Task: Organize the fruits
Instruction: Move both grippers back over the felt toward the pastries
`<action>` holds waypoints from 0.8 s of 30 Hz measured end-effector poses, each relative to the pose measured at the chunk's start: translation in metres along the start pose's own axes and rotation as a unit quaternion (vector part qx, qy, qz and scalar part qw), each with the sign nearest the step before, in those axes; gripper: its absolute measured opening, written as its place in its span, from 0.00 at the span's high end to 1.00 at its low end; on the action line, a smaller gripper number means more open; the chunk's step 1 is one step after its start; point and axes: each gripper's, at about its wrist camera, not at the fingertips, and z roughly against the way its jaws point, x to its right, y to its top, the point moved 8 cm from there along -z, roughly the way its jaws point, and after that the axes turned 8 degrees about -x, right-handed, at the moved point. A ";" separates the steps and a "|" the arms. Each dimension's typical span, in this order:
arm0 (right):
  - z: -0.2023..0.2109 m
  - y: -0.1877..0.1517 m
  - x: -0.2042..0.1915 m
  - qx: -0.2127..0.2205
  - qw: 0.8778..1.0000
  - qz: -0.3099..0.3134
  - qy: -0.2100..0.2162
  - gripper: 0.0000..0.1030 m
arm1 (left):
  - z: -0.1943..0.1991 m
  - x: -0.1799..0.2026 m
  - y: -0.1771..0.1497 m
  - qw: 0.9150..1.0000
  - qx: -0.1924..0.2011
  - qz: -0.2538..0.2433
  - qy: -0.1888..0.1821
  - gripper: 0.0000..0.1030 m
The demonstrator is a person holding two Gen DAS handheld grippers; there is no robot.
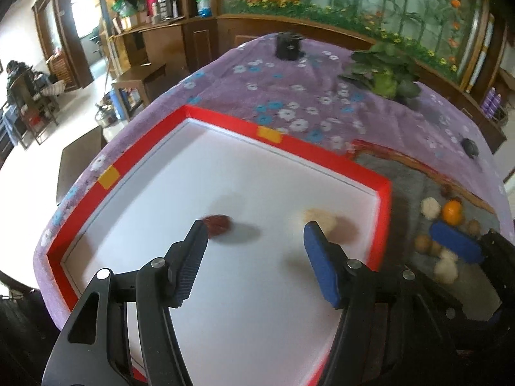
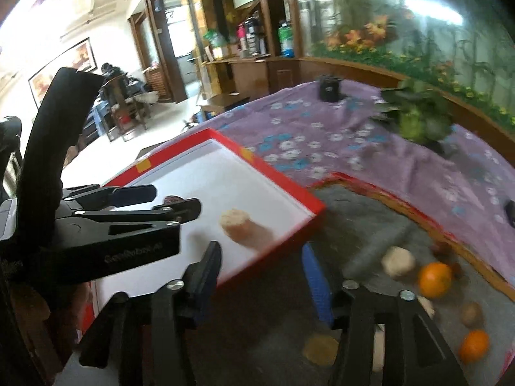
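Observation:
A red-rimmed white tray holds a dark red fruit and a pale beige fruit. My left gripper hangs open just above the tray floor, and both fruits lie beyond its fingertips, touching neither pad. In the right wrist view my right gripper is open and holds nothing, over the tray's near corner and the grey mat. On that mat lie two oranges, a pale lump and a brown fruit. The left gripper shows at the left of this view.
A purple floral cloth covers the table, which drops off to the floor at the left. A potted plant and a small black object stand at the back. A wooden cabinet and a glass tank lie beyond.

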 end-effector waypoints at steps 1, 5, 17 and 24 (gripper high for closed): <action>0.006 -0.003 0.006 0.004 1.000 -0.005 -0.004 0.35 | 0.003 0.006 -0.001 1.000 0.003 -0.005 -0.004 0.39; 0.026 -0.020 0.030 0.000 0.999 -0.028 -0.023 0.33 | 0.012 0.032 -0.008 0.999 0.005 -0.025 -0.020 0.39; 0.083 -0.095 0.109 0.022 0.994 -0.098 -0.052 0.33 | 0.021 0.108 -0.034 0.993 -0.008 -0.086 -0.080 0.39; 0.100 -0.125 0.136 0.022 0.989 -0.136 -0.058 0.33 | 0.017 0.149 -0.052 0.985 -0.019 -0.131 -0.107 0.39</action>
